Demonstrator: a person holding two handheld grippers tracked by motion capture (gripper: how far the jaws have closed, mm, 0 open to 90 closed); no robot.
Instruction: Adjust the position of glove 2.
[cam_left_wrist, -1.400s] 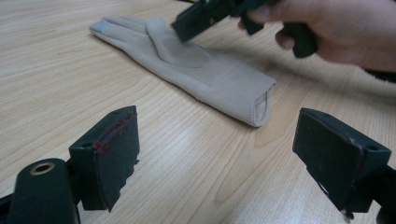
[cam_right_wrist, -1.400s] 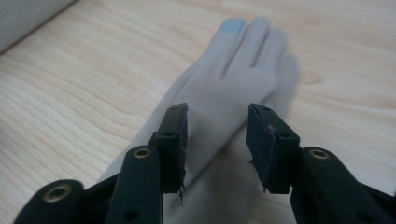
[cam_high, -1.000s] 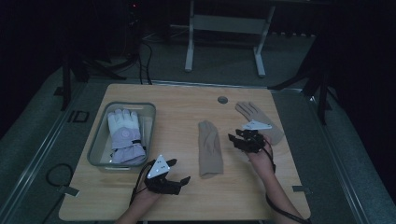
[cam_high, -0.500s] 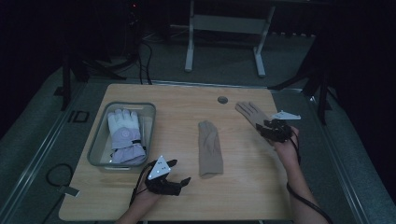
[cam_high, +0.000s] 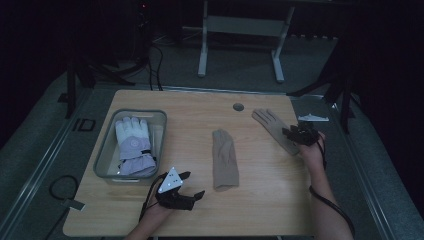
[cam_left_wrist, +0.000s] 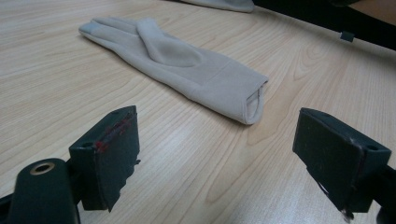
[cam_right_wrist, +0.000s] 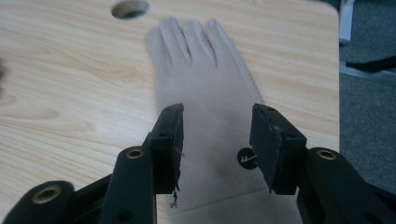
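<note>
The right hand-held gripper is hovering at the right of the high view over the cuff end of a beige glove, its jaws standing partly apart with nothing pinched between them. The left hand-held gripper is resting low on the bench at lower centre, jaws spread wide and empty. A second beige glove is lying mid-frame.
</note>
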